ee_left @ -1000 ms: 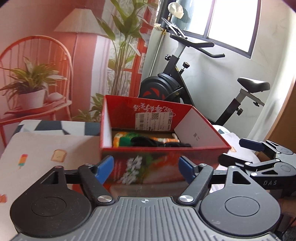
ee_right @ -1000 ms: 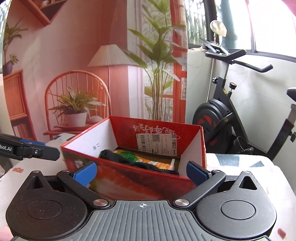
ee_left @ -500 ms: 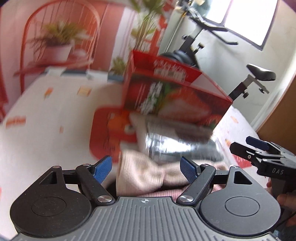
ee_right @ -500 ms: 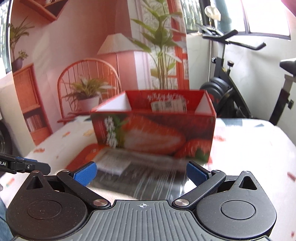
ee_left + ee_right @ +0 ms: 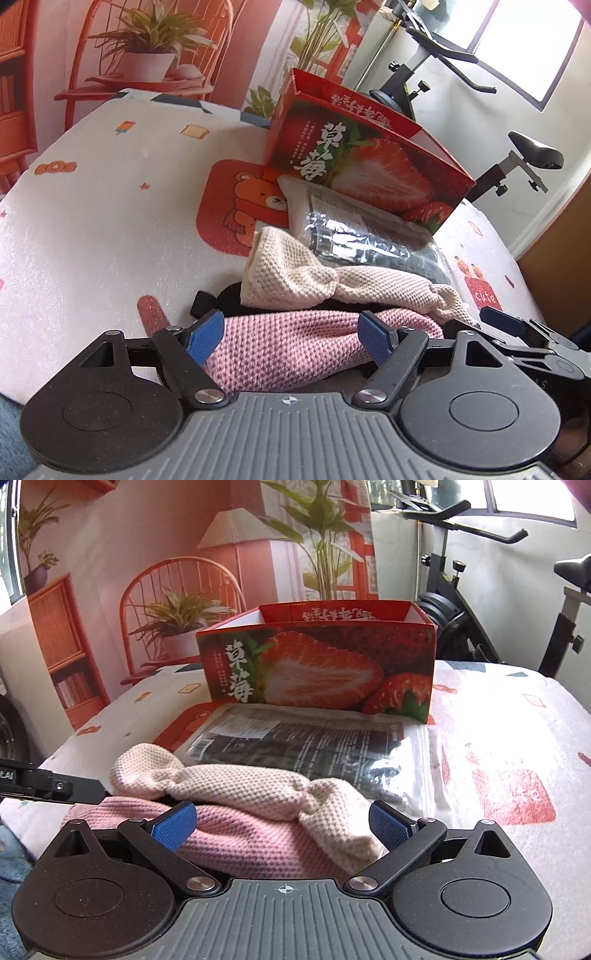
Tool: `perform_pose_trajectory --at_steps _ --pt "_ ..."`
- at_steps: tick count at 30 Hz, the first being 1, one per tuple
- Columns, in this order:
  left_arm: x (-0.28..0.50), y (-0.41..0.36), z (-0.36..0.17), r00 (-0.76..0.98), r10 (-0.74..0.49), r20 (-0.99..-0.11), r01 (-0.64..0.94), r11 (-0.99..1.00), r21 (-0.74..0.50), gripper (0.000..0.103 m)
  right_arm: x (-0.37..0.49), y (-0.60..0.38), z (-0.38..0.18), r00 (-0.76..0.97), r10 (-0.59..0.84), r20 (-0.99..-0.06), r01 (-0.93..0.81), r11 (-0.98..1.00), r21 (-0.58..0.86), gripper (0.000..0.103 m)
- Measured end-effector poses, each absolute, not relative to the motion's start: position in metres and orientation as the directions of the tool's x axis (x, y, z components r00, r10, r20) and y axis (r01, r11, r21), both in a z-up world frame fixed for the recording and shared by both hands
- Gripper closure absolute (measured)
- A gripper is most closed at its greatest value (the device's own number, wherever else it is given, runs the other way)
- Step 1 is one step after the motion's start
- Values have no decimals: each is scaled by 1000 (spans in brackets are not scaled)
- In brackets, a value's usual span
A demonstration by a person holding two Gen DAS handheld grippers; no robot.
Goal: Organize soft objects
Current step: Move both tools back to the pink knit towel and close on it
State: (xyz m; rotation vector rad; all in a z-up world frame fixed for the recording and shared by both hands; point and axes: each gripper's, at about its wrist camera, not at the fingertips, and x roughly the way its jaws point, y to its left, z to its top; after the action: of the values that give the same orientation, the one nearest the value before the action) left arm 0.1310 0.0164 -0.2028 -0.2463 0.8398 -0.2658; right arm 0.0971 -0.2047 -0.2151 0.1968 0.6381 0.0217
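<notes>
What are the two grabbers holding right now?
Nothing. The left gripper and right gripper both hang open over the pink knitted cloth and the cream knitted cloth, their pads not pressing on either.

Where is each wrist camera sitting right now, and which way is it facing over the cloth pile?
Left wrist: rides the left gripper, jaws open, angled down over the pink knit cloth toward the strawberry box; the right gripper's tips show at its right edge.
Right wrist: rides the right gripper, jaws open, facing the box front across the cream cloth; the left gripper's arm enters at left.
Shared: box, both cloths, plastic packet, patterned tablecloth.
</notes>
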Motion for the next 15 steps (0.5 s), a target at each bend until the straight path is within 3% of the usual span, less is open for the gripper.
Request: perform_pose_trajectory --at_steps 15 --pt "124 17 -217 610 -317 -726 95 939 -330 25 94 -226 -235 724 78 -685 158 948 275 4"
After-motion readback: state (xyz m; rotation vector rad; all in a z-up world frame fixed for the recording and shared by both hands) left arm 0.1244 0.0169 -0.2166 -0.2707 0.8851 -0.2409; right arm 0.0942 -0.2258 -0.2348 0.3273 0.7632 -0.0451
